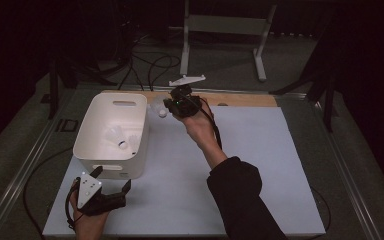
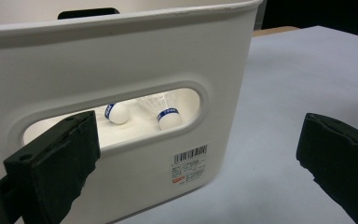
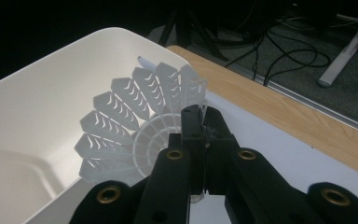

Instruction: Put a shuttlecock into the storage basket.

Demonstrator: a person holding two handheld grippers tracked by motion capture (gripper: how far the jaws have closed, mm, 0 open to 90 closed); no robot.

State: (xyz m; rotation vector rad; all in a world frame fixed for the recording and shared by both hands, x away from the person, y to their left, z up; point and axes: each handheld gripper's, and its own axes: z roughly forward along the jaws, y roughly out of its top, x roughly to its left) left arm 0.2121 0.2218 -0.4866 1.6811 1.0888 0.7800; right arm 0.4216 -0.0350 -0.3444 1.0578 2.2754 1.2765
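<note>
Shuttlecock [image 3: 135,126] pinched by skirt edge between your right gripper [image 3: 200,126] jaws, clenched tight on it; feathers fan left of jaws, cork end hidden. In high view shuttlecock [image 1: 158,107] hangs at far right corner of white bin [image 1: 130,162], just above rim. Two more shuttlecocks [image 2: 168,114] lie inside bin. Your left gripper [image 1: 111,184] sits on surface [image 1: 260,165] at bin's near wall, jaws spread wide, grasping nothing.

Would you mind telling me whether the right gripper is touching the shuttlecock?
Touching: in the right gripper view, the right gripper is shut on the shuttlecock, pinching its skirt rim.
</note>
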